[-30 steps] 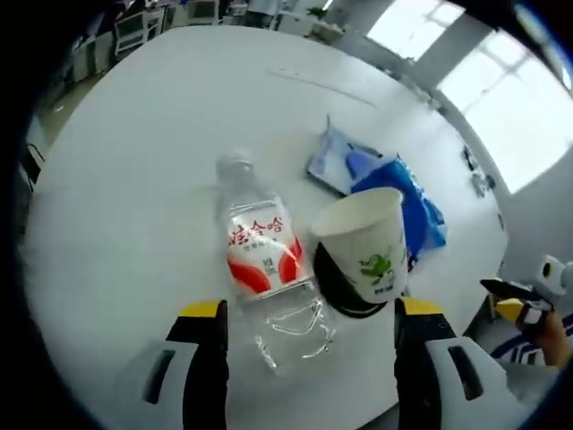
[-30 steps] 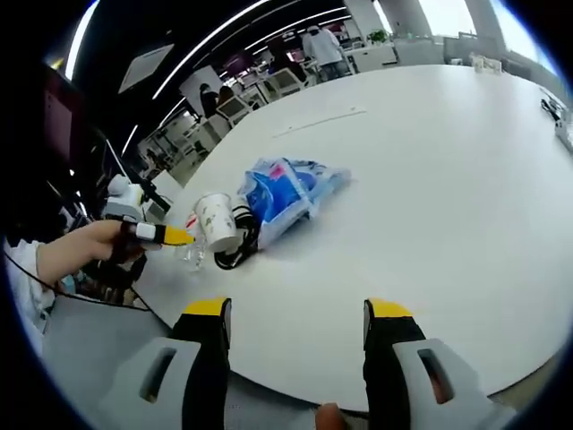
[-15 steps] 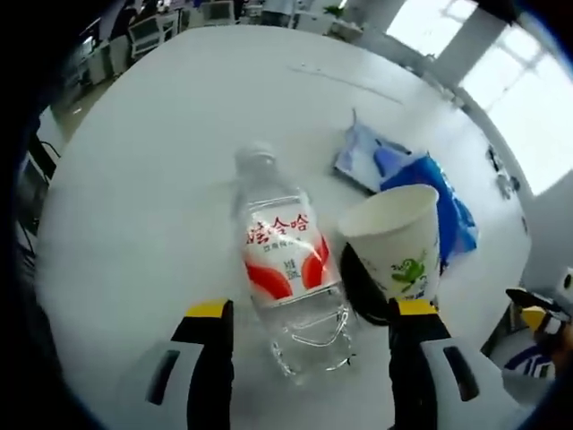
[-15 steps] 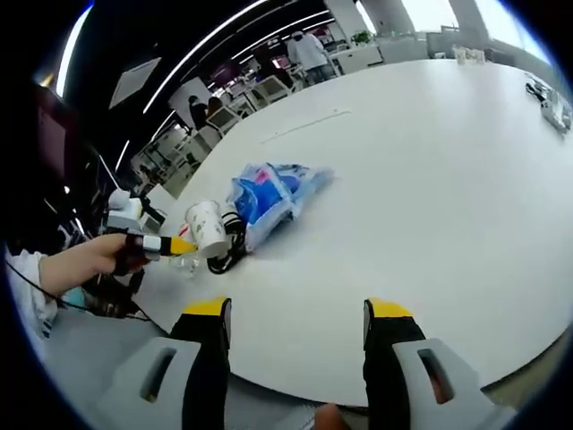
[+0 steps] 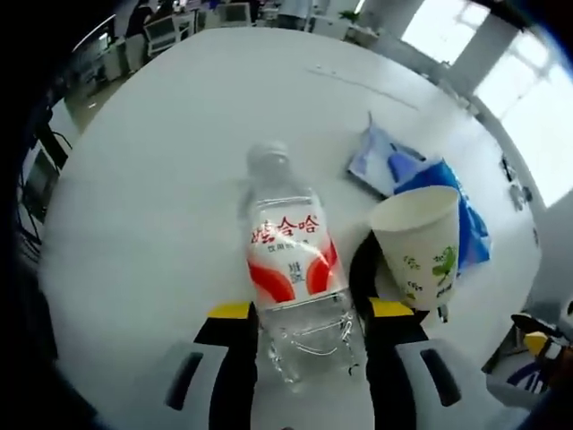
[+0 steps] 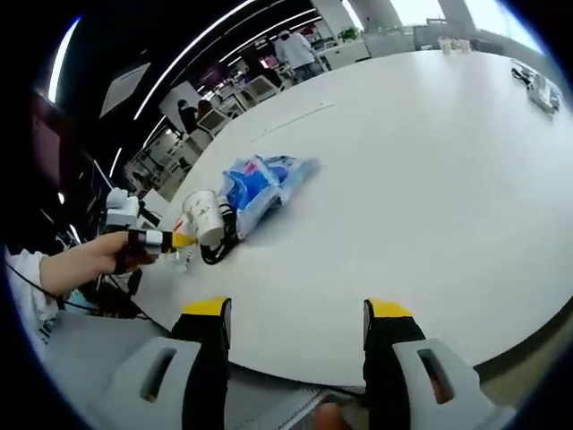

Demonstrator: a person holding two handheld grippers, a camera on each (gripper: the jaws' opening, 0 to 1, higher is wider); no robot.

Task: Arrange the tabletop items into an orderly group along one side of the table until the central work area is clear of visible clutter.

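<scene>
left gripper [image 5: 304, 322] clamps the bottle [image 5: 291, 269] base | bottle runs straight ahead, cap far | cup [image 5: 419, 246] just right of bottle | right gripper [image 6: 294, 327] gapes, holding nothing, well apart

Left gripper [image 5: 304, 327] jaws clamp water bottle [image 5: 291, 278] beside paper cup [image 5: 419, 246].

A clear water bottle [image 5: 294, 287] is standing at lower centre, a white paper cup [image 5: 419, 244] tilting beside it, a blue bag [image 5: 421, 184] lying behind.
</scene>
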